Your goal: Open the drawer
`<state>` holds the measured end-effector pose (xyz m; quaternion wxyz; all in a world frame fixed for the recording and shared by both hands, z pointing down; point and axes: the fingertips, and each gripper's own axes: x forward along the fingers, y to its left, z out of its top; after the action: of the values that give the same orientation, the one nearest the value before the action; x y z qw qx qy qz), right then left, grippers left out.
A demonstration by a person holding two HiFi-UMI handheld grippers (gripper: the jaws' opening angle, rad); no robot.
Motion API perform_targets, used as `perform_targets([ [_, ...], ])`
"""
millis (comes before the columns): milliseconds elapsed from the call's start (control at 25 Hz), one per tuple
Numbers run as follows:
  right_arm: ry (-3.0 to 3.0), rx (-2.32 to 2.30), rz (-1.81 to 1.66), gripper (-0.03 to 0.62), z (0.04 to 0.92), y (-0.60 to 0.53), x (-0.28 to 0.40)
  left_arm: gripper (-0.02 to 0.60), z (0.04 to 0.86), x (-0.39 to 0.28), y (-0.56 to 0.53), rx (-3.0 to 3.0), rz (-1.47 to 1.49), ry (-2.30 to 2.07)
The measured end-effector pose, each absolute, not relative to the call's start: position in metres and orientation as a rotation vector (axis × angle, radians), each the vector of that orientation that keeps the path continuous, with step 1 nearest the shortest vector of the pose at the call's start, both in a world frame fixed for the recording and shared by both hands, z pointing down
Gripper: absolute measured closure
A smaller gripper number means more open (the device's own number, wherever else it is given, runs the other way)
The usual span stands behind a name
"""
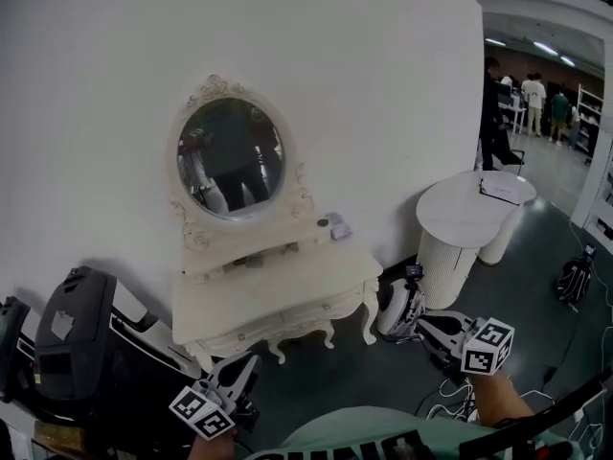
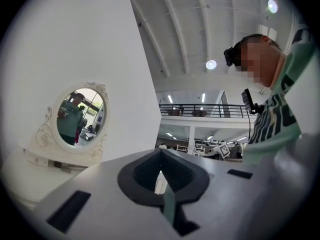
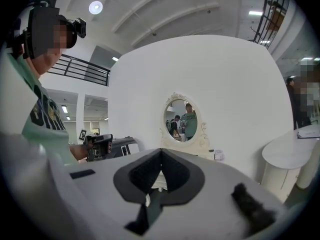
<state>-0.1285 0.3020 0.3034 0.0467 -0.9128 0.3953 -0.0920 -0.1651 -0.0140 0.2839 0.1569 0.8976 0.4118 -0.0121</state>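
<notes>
A white dressing table with an oval mirror stands against the white wall. Its front drawers sit closed under the top. Both grippers hover well short of it, near the bottom of the head view. My left gripper points up toward the table's left leg, and its jaws are shut on nothing. My right gripper points left, low beside the table's right leg; its jaws also meet with nothing between them. The mirror shows ahead in the right gripper view.
A round white side table with a clipboard stands right of the dressing table. A black case fills the floor at the left. A white and black object and cables lie on the dark floor. People stand far back right.
</notes>
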Motion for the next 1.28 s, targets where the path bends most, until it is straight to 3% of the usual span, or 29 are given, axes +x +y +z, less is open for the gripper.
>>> perform_targets([
  [520, 1.238, -2.795, -0.341, 0.583, 0.317, 0.258, -0.064, 0.572, 0.315, -0.104, -0.047, 2.518, 0.024, 1.165],
  [1280, 1.509, -2.673, -0.295, 0.582, 0.309, 0.408, 0.124, 0.572, 0.296, 0.026, 0.125, 2.634, -0.061, 0.973],
])
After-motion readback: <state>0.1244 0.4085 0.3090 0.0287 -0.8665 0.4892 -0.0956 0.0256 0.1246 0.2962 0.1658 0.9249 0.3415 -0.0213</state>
